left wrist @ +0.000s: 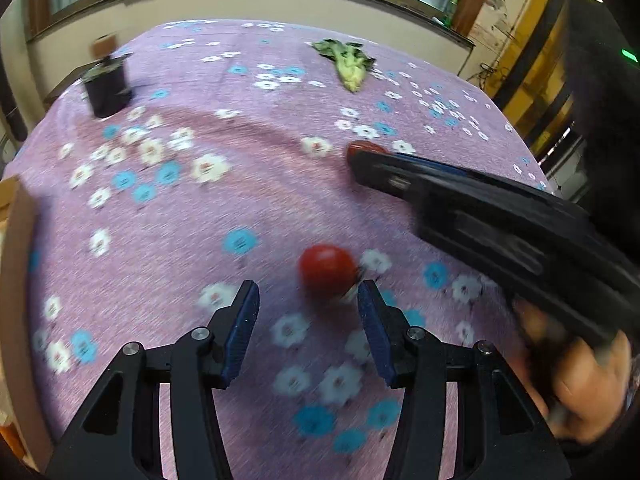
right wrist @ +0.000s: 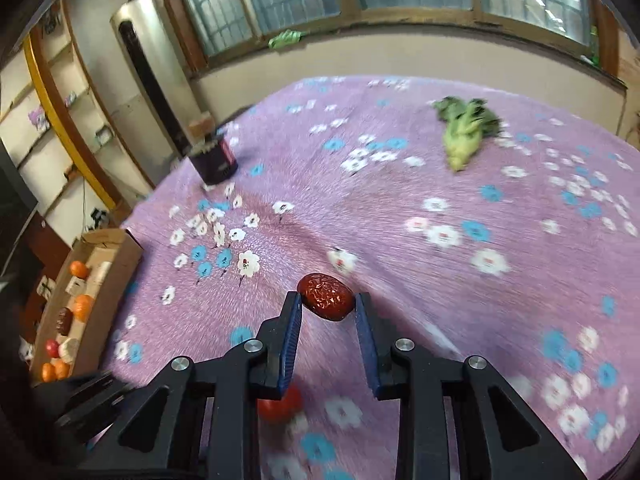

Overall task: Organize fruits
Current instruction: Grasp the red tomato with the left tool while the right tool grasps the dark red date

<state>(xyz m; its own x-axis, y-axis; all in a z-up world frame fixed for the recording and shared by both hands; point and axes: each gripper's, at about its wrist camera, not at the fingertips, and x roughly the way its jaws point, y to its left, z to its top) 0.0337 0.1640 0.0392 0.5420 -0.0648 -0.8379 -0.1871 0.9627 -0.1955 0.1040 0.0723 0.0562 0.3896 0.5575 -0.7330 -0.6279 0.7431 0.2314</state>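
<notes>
At the far left edge of the purple flowered tablecloth (right wrist: 400,208), an open brown cardboard box (right wrist: 120,256) held orange, red and dark fruits; no writing was readable. The right gripper (right wrist: 327,300) clenched a wrinkled red date (right wrist: 326,296). The left gripper (left wrist: 308,300) stood released just short of a smooth round red fruit (left wrist: 326,268).

Wrinkled red date (right wrist: 326,296) gripped, smooth red tomato (left wrist: 328,270) on cloth

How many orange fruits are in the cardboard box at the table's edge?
4 show in the cardboard box: one at the far end, one in the middle, two at the near end. The near end is cut off, so more may be hidden.
</notes>
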